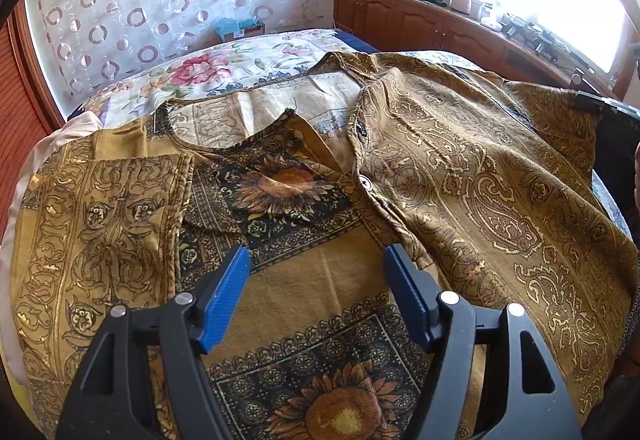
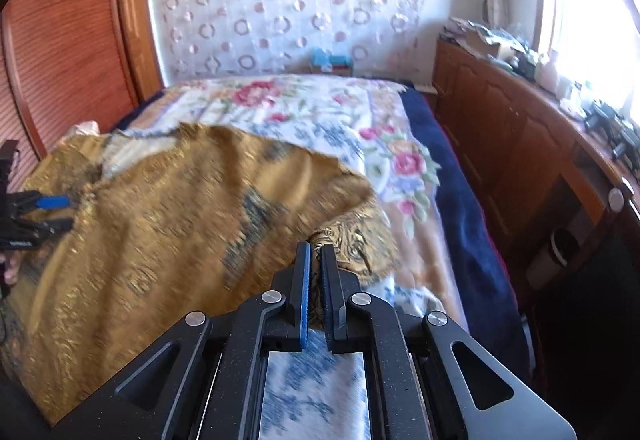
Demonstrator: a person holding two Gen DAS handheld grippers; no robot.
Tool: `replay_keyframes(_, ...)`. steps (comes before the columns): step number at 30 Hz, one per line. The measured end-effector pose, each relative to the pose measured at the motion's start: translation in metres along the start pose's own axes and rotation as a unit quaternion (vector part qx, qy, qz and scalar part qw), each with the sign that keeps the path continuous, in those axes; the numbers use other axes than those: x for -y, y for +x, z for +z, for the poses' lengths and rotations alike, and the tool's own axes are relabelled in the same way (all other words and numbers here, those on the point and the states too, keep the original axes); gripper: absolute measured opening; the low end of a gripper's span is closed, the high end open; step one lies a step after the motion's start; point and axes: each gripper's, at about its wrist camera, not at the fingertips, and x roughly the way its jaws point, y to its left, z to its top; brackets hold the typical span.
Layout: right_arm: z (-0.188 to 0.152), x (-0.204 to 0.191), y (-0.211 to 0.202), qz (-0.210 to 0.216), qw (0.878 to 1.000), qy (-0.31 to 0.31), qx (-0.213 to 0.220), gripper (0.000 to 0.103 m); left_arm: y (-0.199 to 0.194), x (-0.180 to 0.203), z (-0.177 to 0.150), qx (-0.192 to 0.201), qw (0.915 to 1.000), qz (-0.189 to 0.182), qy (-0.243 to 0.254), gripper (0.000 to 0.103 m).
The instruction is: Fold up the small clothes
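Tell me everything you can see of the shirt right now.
The shirt is thin mustard-gold cloth printed with paisley, scrollwork and black-framed sunflower panels. It has a buttoned front placket and an open neckline showing the paler inside. It lies spread and creased on the floral bedspread, one side already folded in. The right hand-held gripper is shut on an edge, which is lifted. The left hand-held gripper hovers open above the front.
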Motion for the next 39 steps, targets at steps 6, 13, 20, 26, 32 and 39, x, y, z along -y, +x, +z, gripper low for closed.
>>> replay_keyframes(6, 0.020, -0.041, 0.010, 0.061, 0.998, -0.020, 0.021, 0.003, 0.001, -0.004, 0.000, -0.003, 1.0000, 0.007, -0.006, 0.077)
replay_keyframes(13, 0.007, -0.103, 0.044, 0.114, 0.991, -0.069, -0.025, 0.003, 0.002, -0.008, 0.000, -0.005, 0.9999, 0.008, -0.011, 0.080)
replay_keyframes(20, -0.008, -0.112, 0.056, 0.103, 0.991, -0.067, -0.049, 0.008, 0.002, -0.009, -0.001, -0.005, 0.9999, 0.009, -0.011, 0.082)
replay_keyframes(26, 0.007, -0.088, 0.038, 0.075, 0.996, -0.041, -0.018, 0.048, 0.002, -0.010, -0.001, -0.006, 0.9999, 0.008, -0.011, 0.082)
replay_keyframes(32, 0.020, -0.042, 0.066, 0.025, 0.999, 0.015, -0.044, 0.049, -0.020, -0.012, -0.002, 0.020, 0.9997, -0.003, -0.012, 0.082)
replay_keyframes(39, 0.027, -0.013, 0.098, 0.057, 0.993, 0.079, -0.069, 0.048, -0.049, -0.018, -0.004, 0.050, 0.9986, 0.000, -0.018, 0.082)
